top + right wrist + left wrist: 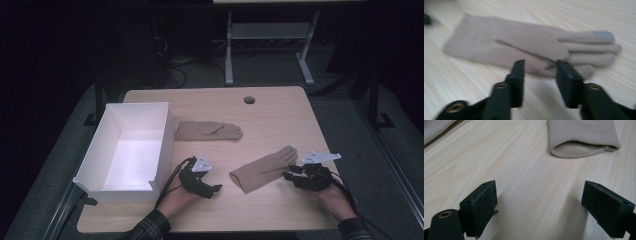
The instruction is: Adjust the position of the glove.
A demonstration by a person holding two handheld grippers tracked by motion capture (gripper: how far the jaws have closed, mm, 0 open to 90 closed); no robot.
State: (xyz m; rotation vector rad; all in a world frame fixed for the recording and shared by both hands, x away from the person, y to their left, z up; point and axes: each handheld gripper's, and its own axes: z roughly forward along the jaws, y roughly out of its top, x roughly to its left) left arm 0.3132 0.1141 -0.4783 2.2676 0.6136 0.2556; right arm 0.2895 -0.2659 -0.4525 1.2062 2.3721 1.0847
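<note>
Where the pale wooden table (270, 107) stands in a dim room with a dark carpeted floor (350, 100) and a grey desk frame (270, 37) behind it, the white box (127, 150) on the table's left part serves as landmark. Just right of the box's far corner lies one tan glove (207, 131); farther right lies a second tan glove (264, 169). The left gripper (216, 189), just right of the box's near corner, has its jaws wide apart over bare wood. The right gripper (290, 174), well right of the box, has jaws partly apart at the second glove's fingers, seemingly not pressing it, though that view is blurred
</note>
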